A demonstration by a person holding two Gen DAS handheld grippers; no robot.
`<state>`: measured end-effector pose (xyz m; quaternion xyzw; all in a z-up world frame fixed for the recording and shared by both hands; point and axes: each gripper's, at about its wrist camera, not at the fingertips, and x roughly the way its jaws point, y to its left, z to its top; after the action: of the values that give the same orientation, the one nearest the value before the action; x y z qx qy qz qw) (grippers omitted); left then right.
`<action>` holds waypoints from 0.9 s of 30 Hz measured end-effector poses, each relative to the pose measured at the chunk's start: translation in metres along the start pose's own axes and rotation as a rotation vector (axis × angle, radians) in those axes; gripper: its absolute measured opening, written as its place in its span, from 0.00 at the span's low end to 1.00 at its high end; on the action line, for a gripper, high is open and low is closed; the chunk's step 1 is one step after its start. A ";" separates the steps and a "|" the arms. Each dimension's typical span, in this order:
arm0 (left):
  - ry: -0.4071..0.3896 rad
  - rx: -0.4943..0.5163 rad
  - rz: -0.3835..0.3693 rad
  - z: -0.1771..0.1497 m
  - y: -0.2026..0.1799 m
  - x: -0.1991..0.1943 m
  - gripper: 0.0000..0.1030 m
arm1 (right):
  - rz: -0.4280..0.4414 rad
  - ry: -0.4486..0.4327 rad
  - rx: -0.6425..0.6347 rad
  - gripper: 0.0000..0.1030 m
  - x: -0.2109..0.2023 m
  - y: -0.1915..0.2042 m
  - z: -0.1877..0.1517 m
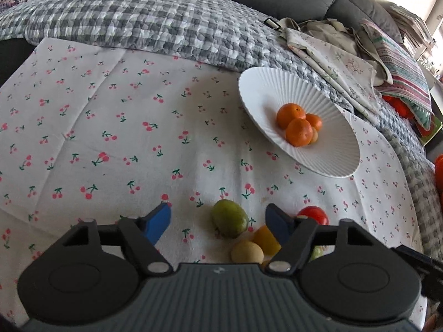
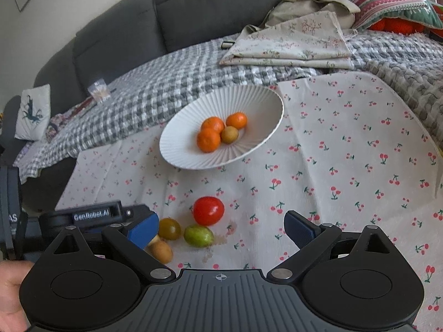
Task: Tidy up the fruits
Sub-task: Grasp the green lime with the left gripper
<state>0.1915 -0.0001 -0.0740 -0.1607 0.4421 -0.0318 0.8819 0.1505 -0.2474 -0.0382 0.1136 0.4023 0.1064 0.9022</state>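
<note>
both sets of jaws stand apart and grip nothing. your left gripper (image 1: 218,222) has the green fruit (image 1: 229,218) lying between its blue pads, but neither pad touches it. your right gripper (image 2: 221,228) spreads wide over the cherry cloth (image 2: 346,152), with its left pad just beside the yellow-green fruit (image 2: 169,228) and the brown fruit (image 2: 162,250).

loose fruit sits in a tight cluster on the cloth: the green fruit, a red tomato (image 2: 208,210), the yellow-green one and the brown one, all touching or nearly so. the white ribbed bowl (image 2: 249,96) stands well apart, further back, with three oranges (image 2: 208,139) and one small brownish fruit already in it.

watch the crowding. if you close the left pads off-centre, the round green fruit could squirt out and roll, or the right-hand pad could shove the yellow-green one beside it. your two grippers work near each other over the same cluster, so they could knock together. a hard squeeze could bruise soft fruit. the bowl rests partly on soft bedding and may tip.
</note>
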 end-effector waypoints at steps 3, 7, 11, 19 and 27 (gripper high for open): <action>0.015 0.010 0.016 -0.004 -0.003 0.009 0.58 | -0.009 0.014 -0.007 0.95 0.005 0.002 -0.002; -0.009 0.054 0.037 -0.007 -0.009 0.010 0.49 | -0.018 0.029 -0.027 0.94 0.012 0.005 -0.005; -0.021 0.094 0.037 -0.008 -0.014 0.008 0.30 | -0.040 0.044 -0.054 0.90 0.022 0.008 -0.009; -0.003 0.041 0.027 -0.005 -0.007 0.004 0.29 | -0.035 0.081 -0.085 0.75 0.040 0.013 -0.015; -0.006 -0.006 0.036 0.000 0.001 -0.007 0.29 | -0.025 0.095 -0.113 0.66 0.053 0.020 -0.019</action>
<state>0.1869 0.0028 -0.0686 -0.1555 0.4425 -0.0143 0.8831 0.1686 -0.2111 -0.0822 0.0525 0.4394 0.1228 0.8883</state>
